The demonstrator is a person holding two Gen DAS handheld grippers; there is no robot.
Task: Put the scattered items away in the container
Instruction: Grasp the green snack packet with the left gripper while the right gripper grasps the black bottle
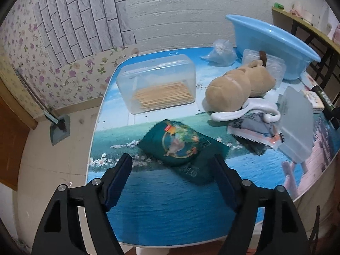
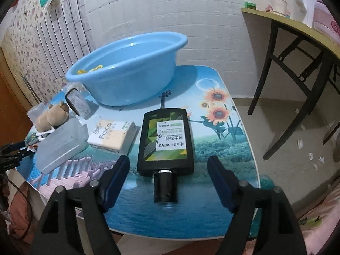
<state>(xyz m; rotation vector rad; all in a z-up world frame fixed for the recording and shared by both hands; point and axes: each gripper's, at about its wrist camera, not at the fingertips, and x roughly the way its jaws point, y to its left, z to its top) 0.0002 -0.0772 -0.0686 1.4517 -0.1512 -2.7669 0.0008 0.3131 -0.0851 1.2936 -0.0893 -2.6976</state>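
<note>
A light blue basin [image 2: 127, 68] stands at the back of the table; it also shows in the left wrist view [image 1: 274, 46]. My left gripper [image 1: 172, 165] is open, its jaws on either side of a dark green snack pouch [image 1: 180, 144] lying flat. My right gripper [image 2: 169, 165] is open around the cap end of a black men's toiletry bottle [image 2: 165, 140] lying flat. A tan plush toy [image 1: 235, 87], a white handle piece [image 1: 244, 112], a tissue pack [image 2: 112, 136] and a frosted plastic box [image 2: 61, 144] lie scattered on the table.
A clear box with wooden sticks [image 1: 157, 85] stands at the left. A clear bag [image 1: 221, 53] and small packets [image 1: 252, 133] lie near the plush. The table [image 2: 223, 138] has a printed scenic top. A desk [image 2: 297, 31] stands at the right.
</note>
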